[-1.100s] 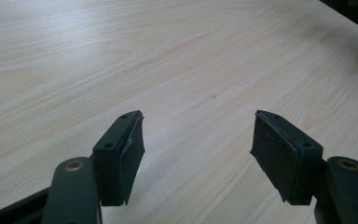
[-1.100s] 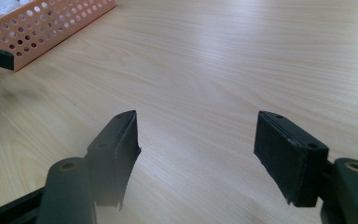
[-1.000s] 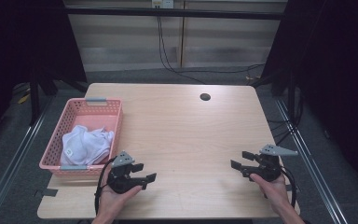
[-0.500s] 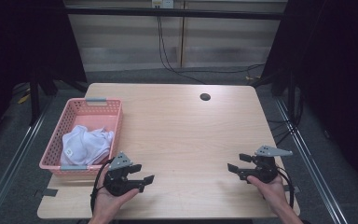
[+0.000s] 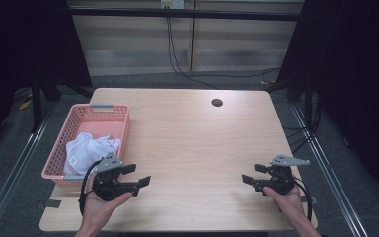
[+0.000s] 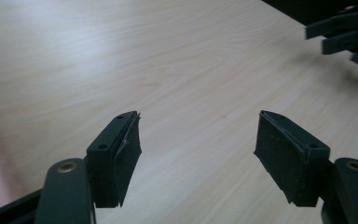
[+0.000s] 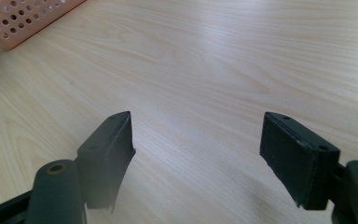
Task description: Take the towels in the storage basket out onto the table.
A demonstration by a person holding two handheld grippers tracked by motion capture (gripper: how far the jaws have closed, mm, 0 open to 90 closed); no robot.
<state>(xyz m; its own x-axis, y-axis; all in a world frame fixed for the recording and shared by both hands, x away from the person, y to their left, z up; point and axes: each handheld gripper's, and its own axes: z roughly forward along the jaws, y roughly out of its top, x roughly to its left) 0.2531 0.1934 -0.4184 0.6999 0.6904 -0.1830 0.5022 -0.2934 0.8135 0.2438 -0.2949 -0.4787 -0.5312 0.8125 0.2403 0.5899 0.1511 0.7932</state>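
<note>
A pink plastic basket (image 5: 124, 129) stands on the left of the wooden table (image 5: 197, 143) with a crumpled white cloth (image 5: 90, 149) inside. My left gripper (image 5: 138, 175) is held in a hand just off the basket's near right corner, pointing right over bare wood. It is open; its jaws have just been opening, and nothing is between them (image 6: 198, 140). My right gripper (image 5: 250, 174) is near the table's front right, pointing left, also open with nothing between its jaws (image 7: 198, 140). It appears far off in the left gripper view (image 6: 340, 32). The basket's corner (image 7: 23, 18) lies far ahead of it.
A dark round hole (image 5: 217, 102) sits in the tabletop near the far edge. Cables (image 5: 177, 54) hang behind the table in front of a pale wall. Metal floor rails (image 5: 10, 168) run along both sides of the table.
The left gripper has lifted slightly and shifted left toward the basket's corner, its jaws a little wider. The right gripper has stayed put.
</note>
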